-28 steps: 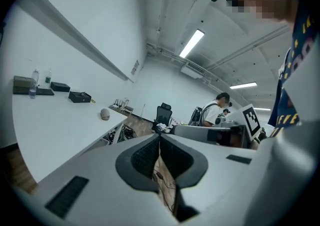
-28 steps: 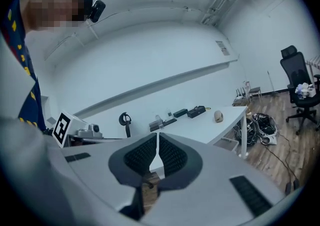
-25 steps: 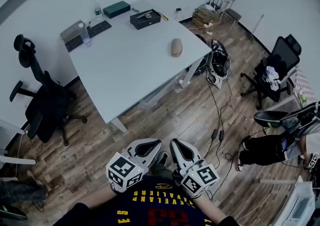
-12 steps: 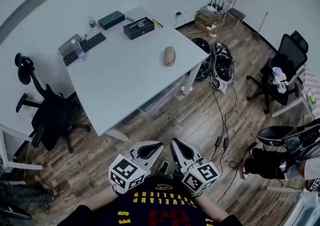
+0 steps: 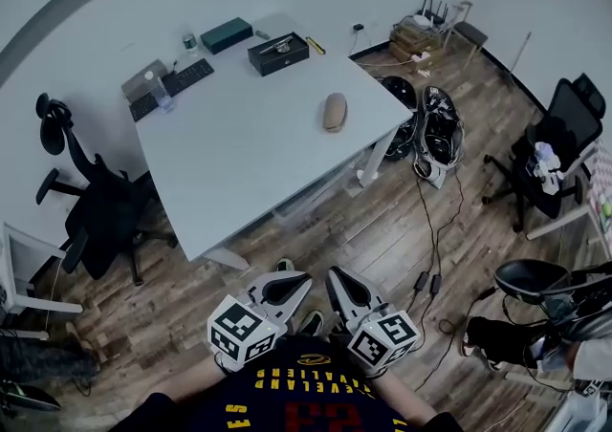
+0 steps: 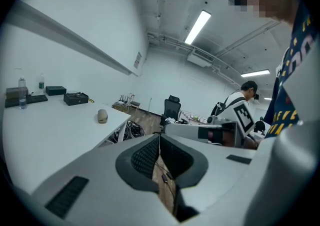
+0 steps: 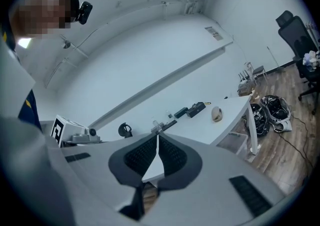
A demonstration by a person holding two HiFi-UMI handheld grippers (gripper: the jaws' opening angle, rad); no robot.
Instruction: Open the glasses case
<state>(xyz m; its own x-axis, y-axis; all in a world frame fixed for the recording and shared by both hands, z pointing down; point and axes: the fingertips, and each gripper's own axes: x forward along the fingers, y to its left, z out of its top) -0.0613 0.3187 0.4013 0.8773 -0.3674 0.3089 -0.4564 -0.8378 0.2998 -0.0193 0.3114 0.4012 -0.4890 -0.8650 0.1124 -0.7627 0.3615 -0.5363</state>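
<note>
The glasses case (image 5: 334, 112) is a tan oval shell lying closed on the white table (image 5: 239, 162), near its right edge. It also shows small in the left gripper view as the glasses case (image 6: 102, 116) and in the right gripper view as the glasses case (image 7: 216, 114). My left gripper (image 5: 302, 278) and right gripper (image 5: 332, 273) hang side by side close to my chest, over the wooden floor, well short of the table. Both point toward the table. The left gripper (image 6: 159, 138) and the right gripper (image 7: 158, 138) are shut with nothing between their pads.
At the table's far end stand a black box (image 5: 278, 53), a dark green box (image 5: 226, 34), a keyboard (image 5: 172, 88) and a water bottle (image 5: 163, 94). A black office chair (image 5: 96, 205) stands left of the table. Bags and cables (image 5: 435, 134) lie on the floor at the right, where another chair (image 5: 564, 124) stands.
The table and glasses case have slid a little lower in the head view, so they look slightly nearer. Both grippers stay shut, side by side at my chest.
</note>
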